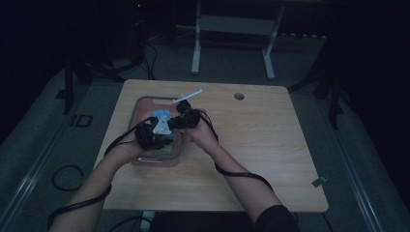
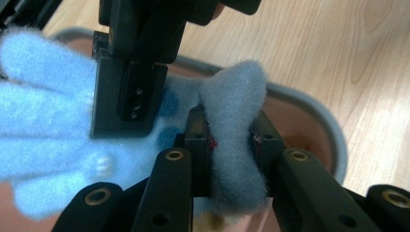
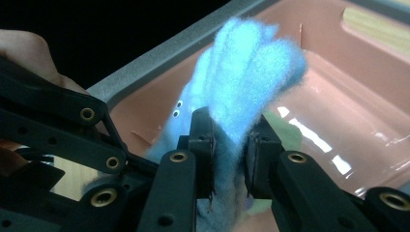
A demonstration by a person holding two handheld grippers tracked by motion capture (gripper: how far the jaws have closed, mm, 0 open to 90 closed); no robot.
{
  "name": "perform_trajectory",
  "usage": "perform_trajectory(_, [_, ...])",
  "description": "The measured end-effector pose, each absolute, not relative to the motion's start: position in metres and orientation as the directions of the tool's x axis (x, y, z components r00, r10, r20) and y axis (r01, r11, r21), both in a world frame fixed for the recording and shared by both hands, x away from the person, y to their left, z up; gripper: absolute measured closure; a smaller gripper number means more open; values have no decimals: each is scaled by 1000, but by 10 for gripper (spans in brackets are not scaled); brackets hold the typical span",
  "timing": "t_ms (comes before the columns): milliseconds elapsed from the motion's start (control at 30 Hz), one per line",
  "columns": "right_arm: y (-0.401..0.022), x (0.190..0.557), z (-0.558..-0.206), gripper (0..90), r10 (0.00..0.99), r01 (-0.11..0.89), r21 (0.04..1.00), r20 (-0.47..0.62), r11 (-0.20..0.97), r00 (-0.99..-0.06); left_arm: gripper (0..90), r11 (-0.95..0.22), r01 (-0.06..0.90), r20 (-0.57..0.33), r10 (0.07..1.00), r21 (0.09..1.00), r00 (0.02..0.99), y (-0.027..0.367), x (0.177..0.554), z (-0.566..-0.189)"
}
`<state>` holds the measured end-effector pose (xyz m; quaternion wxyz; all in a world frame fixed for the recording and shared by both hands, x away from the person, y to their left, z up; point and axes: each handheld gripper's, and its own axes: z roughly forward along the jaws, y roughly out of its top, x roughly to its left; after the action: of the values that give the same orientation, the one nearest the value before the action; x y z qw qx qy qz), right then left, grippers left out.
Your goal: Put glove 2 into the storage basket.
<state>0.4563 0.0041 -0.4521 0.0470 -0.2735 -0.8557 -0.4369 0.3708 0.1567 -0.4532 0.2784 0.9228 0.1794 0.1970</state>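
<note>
Dim room hides the blue fleece glove gripped above the tray.

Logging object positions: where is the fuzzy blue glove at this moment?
The blue glove is held over the pink bin at the table's left in the high view, pinched between the left gripper and the right gripper.

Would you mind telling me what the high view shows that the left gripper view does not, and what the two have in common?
High view alone: the whole wooden table, both forearms coming in from below, the dark floor around, a round grommet and a white stick-like item beyond the tub. Left gripper view alone: the left gripper pinching a fold of the fuzzy blue glove, its fingers spread out, and the right gripper clamped on it close up. Both share the glove, both grippers and the pink tub with its grey rim.
</note>
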Motion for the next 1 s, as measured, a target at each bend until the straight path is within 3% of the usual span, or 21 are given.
perform_trajectory(333, [17,465,-473,755,458,536,667,314,517,-832,749,-790,274,224,454,549,862,158,383,-476])
perform_trajectory(700, [12,468,-474,566,473,542,648,302,536,-828,738,-801,304,204,460,516,864,157,391,-486])
perform_trajectory(1000, [-12,461,-462,486,456,532,682,314,502,-833,613,-798,328,168,464,506,870,157,389,-483])
